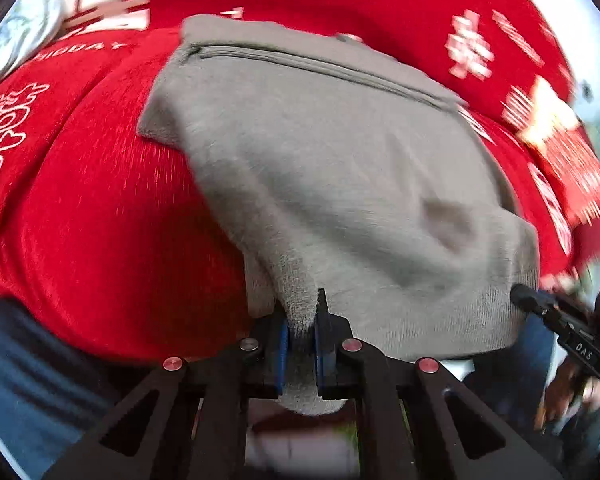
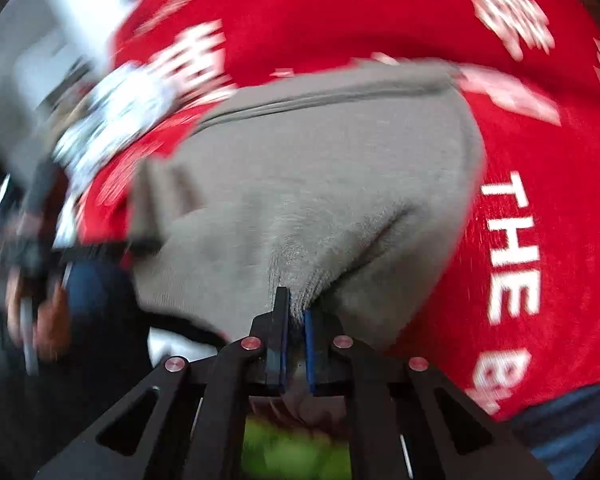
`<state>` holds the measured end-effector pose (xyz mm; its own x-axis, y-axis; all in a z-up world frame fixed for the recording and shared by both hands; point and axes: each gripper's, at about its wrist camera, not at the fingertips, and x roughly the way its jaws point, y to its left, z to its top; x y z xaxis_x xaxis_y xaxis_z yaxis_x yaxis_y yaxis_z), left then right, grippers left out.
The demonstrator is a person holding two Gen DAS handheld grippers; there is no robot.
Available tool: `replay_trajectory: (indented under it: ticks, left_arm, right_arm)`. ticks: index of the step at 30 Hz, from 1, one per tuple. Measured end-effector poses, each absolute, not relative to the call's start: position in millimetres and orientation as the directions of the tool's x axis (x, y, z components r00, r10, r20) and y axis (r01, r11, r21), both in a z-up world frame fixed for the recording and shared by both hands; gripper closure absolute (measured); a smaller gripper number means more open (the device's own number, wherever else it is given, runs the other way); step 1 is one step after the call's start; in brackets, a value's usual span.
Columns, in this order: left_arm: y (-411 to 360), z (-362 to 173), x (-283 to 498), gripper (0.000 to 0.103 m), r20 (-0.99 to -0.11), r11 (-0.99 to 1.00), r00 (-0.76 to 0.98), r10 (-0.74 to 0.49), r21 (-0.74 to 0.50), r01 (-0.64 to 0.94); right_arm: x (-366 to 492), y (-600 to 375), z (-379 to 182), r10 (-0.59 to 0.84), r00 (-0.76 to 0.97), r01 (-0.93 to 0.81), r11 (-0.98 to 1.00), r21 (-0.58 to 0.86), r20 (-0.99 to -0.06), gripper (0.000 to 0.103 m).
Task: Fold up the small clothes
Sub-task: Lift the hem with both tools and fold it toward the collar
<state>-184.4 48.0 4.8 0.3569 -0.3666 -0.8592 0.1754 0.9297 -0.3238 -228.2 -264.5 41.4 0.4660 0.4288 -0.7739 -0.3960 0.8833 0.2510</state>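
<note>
A small grey knit garment (image 1: 340, 168) with a zipper along its far edge lies on a red cloth. My left gripper (image 1: 301, 320) is shut on a pinch of its near ribbed edge. My right gripper (image 2: 296, 312) is shut on another part of the same near edge of the garment (image 2: 320, 184). The right gripper also shows in the left wrist view (image 1: 518, 294) at the garment's right corner. The right wrist view is blurred by motion.
The red cloth (image 1: 100, 220) with white characters and letters covers the surface under the garment. A patterned white cloth (image 1: 24, 28) lies at the far left. The person's blue jeans (image 1: 28, 380) show at the near edge.
</note>
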Motion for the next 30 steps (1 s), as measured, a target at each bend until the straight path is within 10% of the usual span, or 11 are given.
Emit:
replay_trajectory:
  ticks: [3, 5, 6, 7, 11, 15, 21, 24, 27, 30]
  left_arm:
    - [60, 7, -215, 0.075, -0.863, 0.922, 0.335, -0.379, -0.318, 0.222]
    - [70, 3, -220, 0.000, -0.880, 0.947, 0.357, -0.313, -0.264, 0.182]
    - [74, 3, -219, 0.001, -0.876, 0.956, 0.384, -0.291, -0.249, 0.158]
    - [79, 0, -214, 0.001, -0.877, 0.962, 0.394, -0.274, -0.247, 0.118]
    - [91, -17, -190, 0.001, -0.893, 0.955, 0.353, -0.280, -0.298, 0.005]
    - [73, -40, -174, 0.001, -0.924, 0.979, 0.332, -0.190, -0.204, -0.009]
    - [60, -73, -156, 0.001, -0.946, 0.975, 0.257, -0.196, -0.217, -0.055]
    - [53, -70, -158, 0.011, -0.938, 0.973, 0.272, -0.217, -0.231, -0.022]
    - [56, -63, -174, 0.040, -0.934, 0.971, 0.270, -0.232, -0.237, 0.014]
    - [60, -78, -175, 0.020, -0.954, 0.974, 0.214, -0.212, -0.224, -0.035]
  right_arm:
    - [-273, -281, 44, 0.432, 0.419, -0.403, 0.876, 0.263, -0.799, 0.089]
    - [-283, -299, 41, 0.391, 0.439, -0.358, 0.902, 0.241, -0.809, 0.048]
    - [-283, -305, 42, 0.368, 0.467, -0.334, 0.916, 0.225, -0.804, 0.014]
    - [-281, -312, 43, 0.343, 0.507, -0.300, 0.930, 0.212, -0.791, 0.009]
    - [-252, -323, 46, 0.279, 0.586, -0.208, 0.959, 0.192, -0.760, 0.011]
    - [-219, -314, 23, 0.272, 0.495, -0.197, 0.960, 0.198, -0.825, 0.049]
    - [-192, -308, -8, 0.304, 0.488, -0.087, 0.950, 0.301, -0.818, 0.041]
    - [-199, -288, -7, 0.241, 0.486, -0.154, 0.970, 0.190, -0.840, 0.086]
    - [-202, -297, -17, 0.309, 0.430, -0.125, 0.951, 0.283, -0.849, 0.086]
    - [-199, -314, -24, 0.419, 0.425, -0.087, 0.901, 0.424, -0.802, 0.081]
